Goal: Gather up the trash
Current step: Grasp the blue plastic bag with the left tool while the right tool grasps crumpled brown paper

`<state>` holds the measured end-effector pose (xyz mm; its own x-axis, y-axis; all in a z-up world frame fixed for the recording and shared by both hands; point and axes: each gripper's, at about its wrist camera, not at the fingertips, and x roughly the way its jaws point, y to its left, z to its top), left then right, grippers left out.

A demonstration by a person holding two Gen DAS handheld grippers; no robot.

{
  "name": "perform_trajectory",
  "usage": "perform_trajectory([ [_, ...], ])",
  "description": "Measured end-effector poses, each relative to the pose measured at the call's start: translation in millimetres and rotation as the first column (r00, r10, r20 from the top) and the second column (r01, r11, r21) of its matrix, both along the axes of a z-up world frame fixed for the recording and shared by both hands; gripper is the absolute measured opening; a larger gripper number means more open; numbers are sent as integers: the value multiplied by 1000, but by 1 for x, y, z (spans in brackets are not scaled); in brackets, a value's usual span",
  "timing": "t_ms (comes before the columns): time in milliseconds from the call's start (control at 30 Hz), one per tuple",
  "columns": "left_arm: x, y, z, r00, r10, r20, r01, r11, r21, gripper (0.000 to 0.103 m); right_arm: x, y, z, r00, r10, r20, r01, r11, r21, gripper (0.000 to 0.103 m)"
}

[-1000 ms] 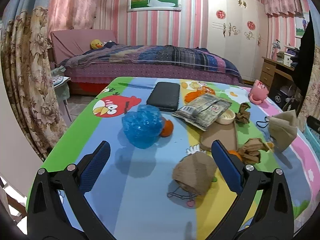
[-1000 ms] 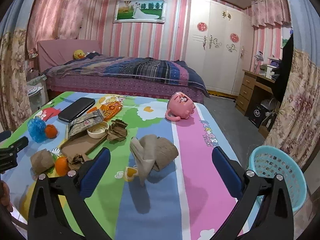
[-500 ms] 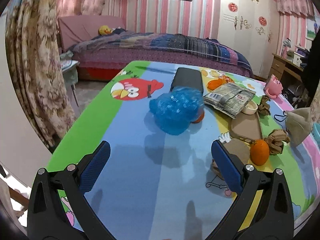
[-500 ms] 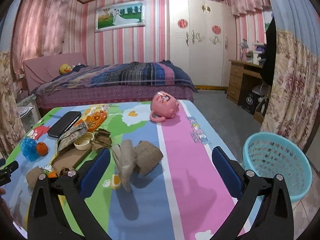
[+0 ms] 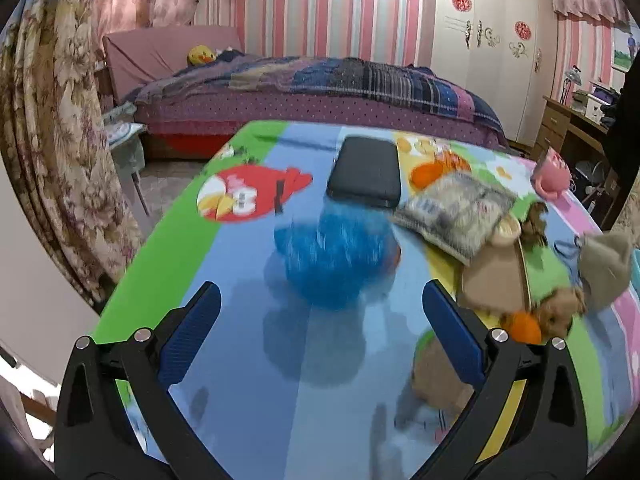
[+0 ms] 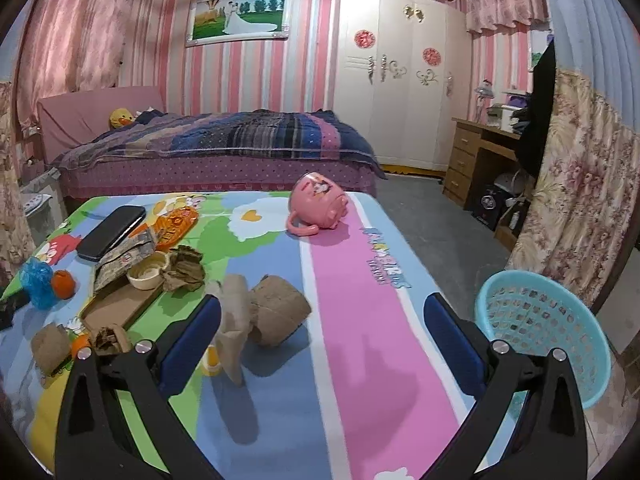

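Note:
A crumpled blue plastic bag lies on the cartoon tablecloth, just ahead of my open left gripper and centred between its fingers. The same blue bag shows far left in the right wrist view, with an orange beside it. Crumpled brown paper and a pale paper wad lie in front of my open right gripper. More brown scraps and a foil snack bag sit mid-table. A light blue basket stands on the floor off the table's right edge.
A black phone, a pink mug on its side, a small bowl, a brown tray and an orange wrapper share the table. A bed stands behind, a curtain to the left.
My left gripper has swung left and moved in on the blue bag, which now sits centred and larger. My right gripper has shifted slightly, with the basket still at its right.

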<state>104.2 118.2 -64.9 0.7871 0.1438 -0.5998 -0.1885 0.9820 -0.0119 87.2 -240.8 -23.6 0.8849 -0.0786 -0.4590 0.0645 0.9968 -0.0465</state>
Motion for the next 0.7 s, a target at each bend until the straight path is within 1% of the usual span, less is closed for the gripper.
perform_trajectory([
  [133, 18, 0, -4, 1000, -4, -20, 5, 999, 45, 97, 3, 7, -3, 999, 40, -11, -40, 999, -7, 99],
  [167, 19, 0, -5, 1000, -5, -23, 6, 999, 48, 91, 4, 9, -4, 999, 46, -13, -46, 999, -17, 99],
  [200, 21, 1, -8, 999, -22, -31, 23, 999, 37, 79, 5, 13, -5, 998, 54, -18, -54, 998, -32, 99],
  [233, 21, 2, -9, 999, -37, -37, 38, 999, 22, 72, 5, 15, -7, 998, 59, -22, -60, 997, -41, 99],
  [300, 20, 3, -10, 996, -70, -46, 70, 998, 1, 41, 8, 20, -9, 997, 70, -30, -72, 996, -56, 99],
  [333, 18, 3, -11, 996, -82, -47, 82, 997, 5, 35, 9, 23, -11, 996, 76, -37, -78, 995, -66, 99],
  [367, 15, 2, -10, 995, -87, -46, 88, 996, 25, 26, 10, 25, -13, 996, 80, -43, -83, 994, -73, 99],
  [400, 12, 1, -10, 995, -85, -43, 87, 995, 39, 20, 12, 27, -15, 995, 84, -49, -88, 993, -79, 99],
  [467, 4, 3, -8, 996, -81, -35, 83, 995, 55, 18, 14, 32, -18, 994, 88, -63, -94, 991, -95, 99],
  [533, -1, 9, -5, 997, -71, -28, 72, 996, 46, 16, 18, 35, -22, 993, 87, -75, -95, 989, -110, 99],
  [633, -9, 16, 3, 999, -49, -13, 50, 999, 23, 15, 26, 36, -25, 992, 87, -95, -96, 991, -90, 99],
  [700, -12, 19, 8, 999, -36, -4, 36, 999, 30, 15, 34, 35, -27, 991, 79, -111, -88, 993, -76, 99],
])
